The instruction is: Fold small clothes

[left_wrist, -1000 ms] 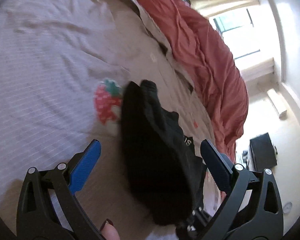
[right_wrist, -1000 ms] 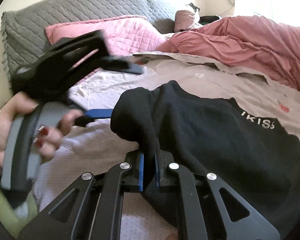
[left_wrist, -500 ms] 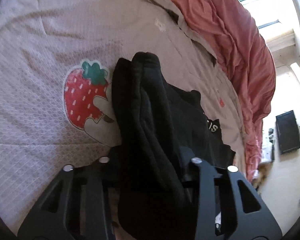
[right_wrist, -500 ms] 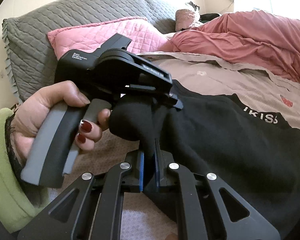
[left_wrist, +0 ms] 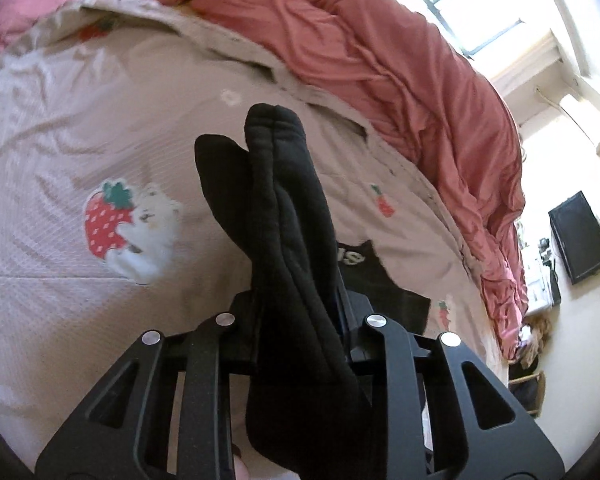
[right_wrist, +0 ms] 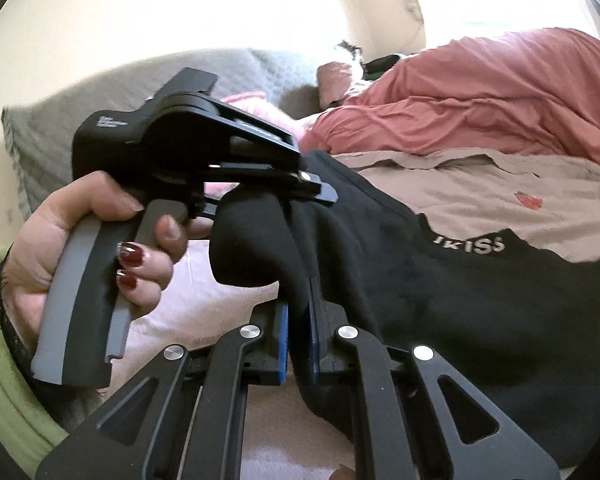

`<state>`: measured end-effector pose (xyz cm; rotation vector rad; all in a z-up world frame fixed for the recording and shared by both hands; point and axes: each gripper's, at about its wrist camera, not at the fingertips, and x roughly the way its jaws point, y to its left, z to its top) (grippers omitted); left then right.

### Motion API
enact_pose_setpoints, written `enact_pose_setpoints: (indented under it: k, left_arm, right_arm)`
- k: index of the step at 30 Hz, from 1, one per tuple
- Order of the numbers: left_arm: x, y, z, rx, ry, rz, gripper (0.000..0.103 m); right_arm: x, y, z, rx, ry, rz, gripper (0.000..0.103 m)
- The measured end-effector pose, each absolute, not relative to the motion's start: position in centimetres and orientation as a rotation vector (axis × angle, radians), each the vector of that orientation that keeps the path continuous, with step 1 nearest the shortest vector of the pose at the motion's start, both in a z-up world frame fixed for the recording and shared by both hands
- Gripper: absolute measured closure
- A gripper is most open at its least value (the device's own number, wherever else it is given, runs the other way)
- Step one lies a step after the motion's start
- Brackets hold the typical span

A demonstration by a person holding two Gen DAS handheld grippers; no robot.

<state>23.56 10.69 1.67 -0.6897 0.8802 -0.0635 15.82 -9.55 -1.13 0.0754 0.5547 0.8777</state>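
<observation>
My two grippers sit close together on the black garment (right_wrist: pixel 440 280), with little room between them. To my left the beige bedsheet (left_wrist: pixel 80 128) lies open and flat. The bunched red duvet (left_wrist: pixel 400 60) walls off the far right edge.

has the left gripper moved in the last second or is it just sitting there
Yes. The left gripper closed its jaws on the black fleece garment and lifted it; in its own view the strawberry-and-bear patch on the beige quilted bedspread now looks smaller and farther off.

Home bedroom: bed with strawberry-print sheet (left_wrist: pixel 80 280), pink duvet (left_wrist: pixel 400 80), grey quilted pillow (right_wrist: pixel 40 136), window (left_wrist: pixel 472 12).
</observation>
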Motion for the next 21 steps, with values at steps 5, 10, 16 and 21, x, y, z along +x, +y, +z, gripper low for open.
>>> enact_pose_setpoints:
  k: [5,10,16,21]
  left_arm:
    - [24.5,6.7,3.4,-0.631,0.877,-0.084,0.085]
    - [25.3,2.7,4.0,-0.591,0.895,-0.119,0.084]
    - [26.1,-2.2,4.2,-0.545,0.921,-0.16,0.084]
    - [26.7,-5.8,3.8,-0.515,0.945,-0.189,0.084]
  right_arm:
    - [16.8,-13.7,-0.7,0.183,0.569,0.856,0.096]
    - [17.1,-17.5,-0.7,0.254,0.579,0.818,0.096]
    - [17.0,-21.9,-1.4,0.31,0.586,0.768,0.096]
    - [16.6,-24.9,-2.0,0.334,0.588,0.732,0.096]
